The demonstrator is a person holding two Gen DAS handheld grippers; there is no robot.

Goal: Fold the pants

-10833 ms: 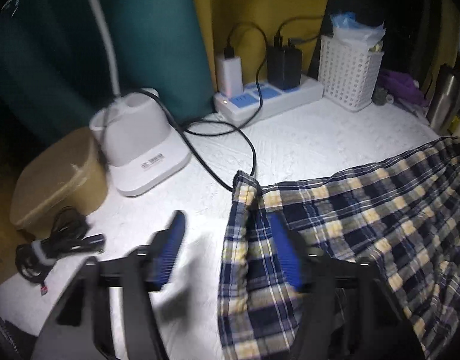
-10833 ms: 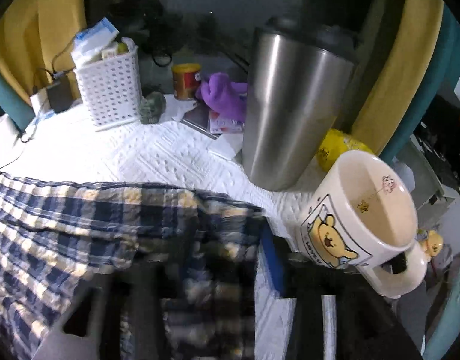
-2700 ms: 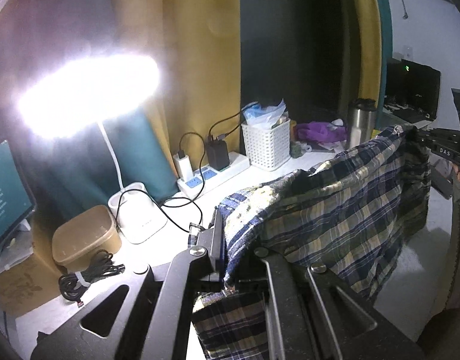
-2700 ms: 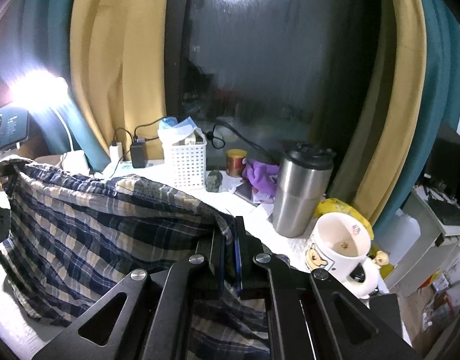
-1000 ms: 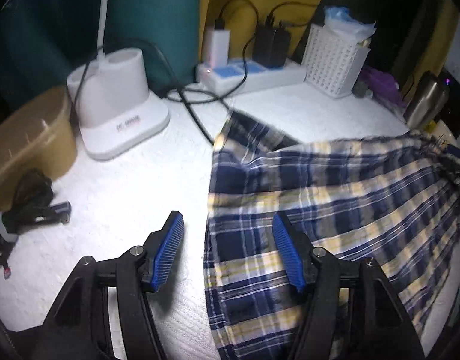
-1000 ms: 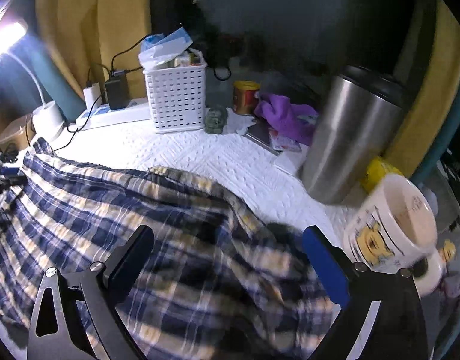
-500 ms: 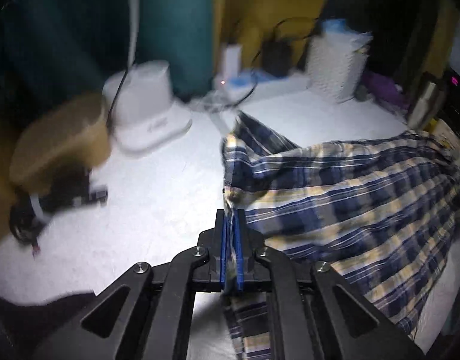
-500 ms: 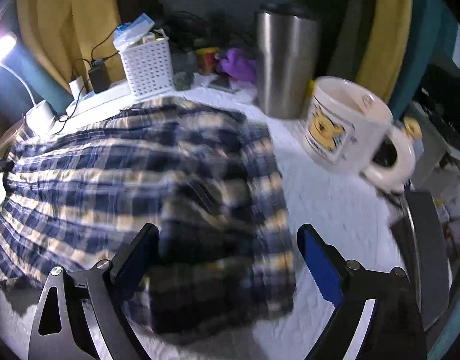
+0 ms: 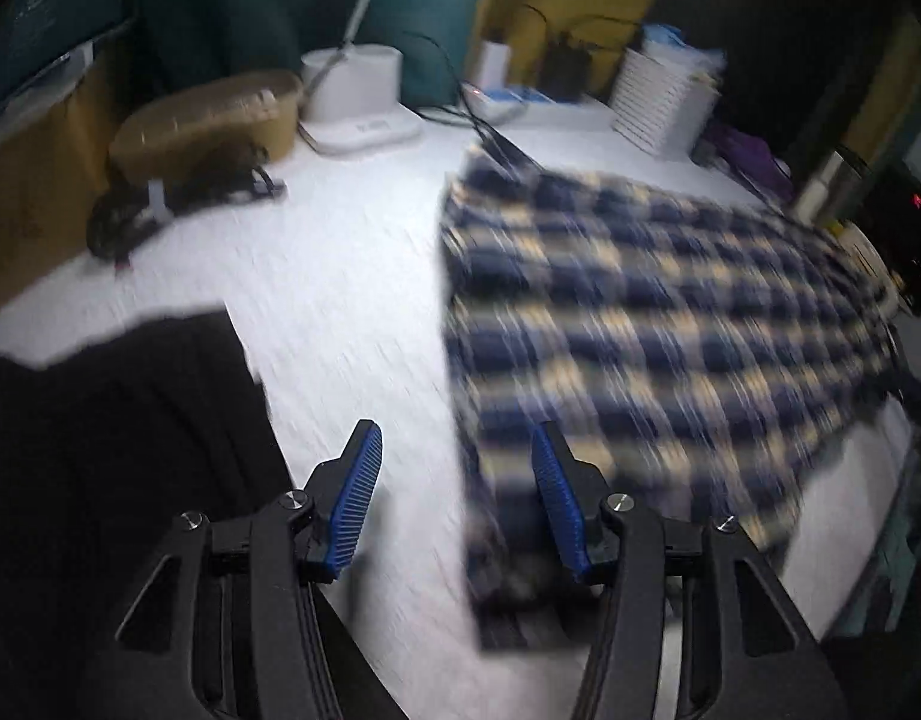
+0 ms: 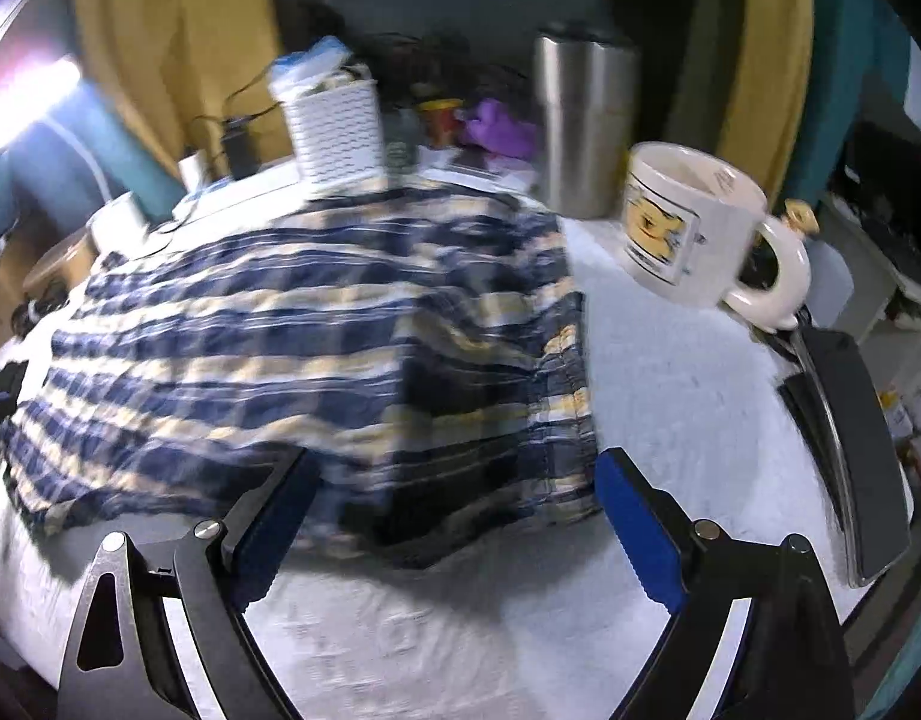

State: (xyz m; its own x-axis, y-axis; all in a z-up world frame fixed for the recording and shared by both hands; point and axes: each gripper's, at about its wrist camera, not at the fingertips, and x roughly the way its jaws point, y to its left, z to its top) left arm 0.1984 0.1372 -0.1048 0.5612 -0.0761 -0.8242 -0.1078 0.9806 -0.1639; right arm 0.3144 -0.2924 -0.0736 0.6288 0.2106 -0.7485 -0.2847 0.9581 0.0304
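the plaid pants (image 10: 316,348) lie folded, seemingly flat, on the white table (image 10: 670,396). the left gripper (image 9: 454,456) has just been opening, nothing between its jaws. the right gripper (image 10: 454,498) gapes wide, empty.

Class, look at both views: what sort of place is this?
Probably a home desk by a curtained window: plaid pants lie on a white-covered table among a cartoon mug, a steel tumbler and a plugged-in power strip.
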